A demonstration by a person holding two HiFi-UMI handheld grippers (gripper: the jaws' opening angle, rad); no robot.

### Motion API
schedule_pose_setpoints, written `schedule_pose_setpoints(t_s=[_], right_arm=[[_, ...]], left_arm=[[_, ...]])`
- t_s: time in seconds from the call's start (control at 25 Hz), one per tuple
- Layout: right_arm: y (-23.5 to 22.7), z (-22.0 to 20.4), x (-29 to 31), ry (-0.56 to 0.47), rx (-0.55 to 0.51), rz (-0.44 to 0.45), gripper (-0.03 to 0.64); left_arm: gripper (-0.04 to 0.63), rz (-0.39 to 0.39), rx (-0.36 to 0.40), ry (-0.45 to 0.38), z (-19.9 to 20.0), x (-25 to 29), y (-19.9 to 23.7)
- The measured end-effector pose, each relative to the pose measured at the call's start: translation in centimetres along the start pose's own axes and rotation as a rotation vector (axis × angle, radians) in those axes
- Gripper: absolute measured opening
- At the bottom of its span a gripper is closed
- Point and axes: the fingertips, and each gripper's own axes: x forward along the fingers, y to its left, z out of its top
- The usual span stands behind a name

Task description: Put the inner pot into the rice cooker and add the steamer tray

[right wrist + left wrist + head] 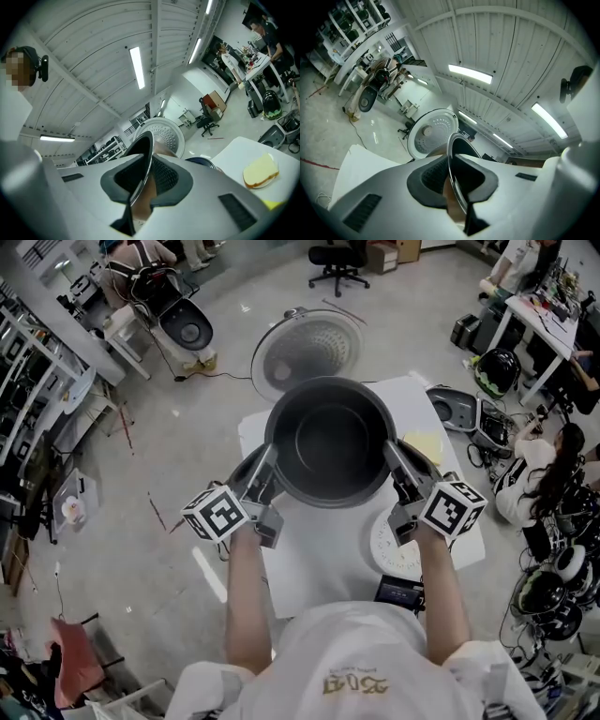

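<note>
Inner pot [328, 442] hangs above the white table [309, 563], and you hold it by opposite edges: your left gripper [266, 479] and right gripper [396, 468] each clamp narrowly on its thin rim. The rice cooker lid [309, 351] stands open just past the pot's far edge, with bare floor [169, 427] to the left

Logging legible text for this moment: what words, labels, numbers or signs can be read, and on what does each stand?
Nothing can be quoted with certainty.
The shirt print: gold characters, upside down in the head view, too blurred to read.
The left marker cube and right marker cube: black-and-white square patterns, no letters.
The inner pot: no marking shows.
</note>
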Motion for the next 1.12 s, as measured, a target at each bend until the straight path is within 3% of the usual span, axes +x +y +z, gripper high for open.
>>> schedule_pose_setpoints(t_s=[0.6,1.12], right_arm=[[-4.6,-1.2,2.5,0.04,0.048,-0.052,0.061],[-9.2,-3.5,4.9,0.13,0.11,-0.153,0.063]], left_arm=[[0.057,0.035,-0.047,0.063,-1.6,3.6,3.7],[0.06,0.115,-0.078,0.155,-3.8,6.5,8.3]])
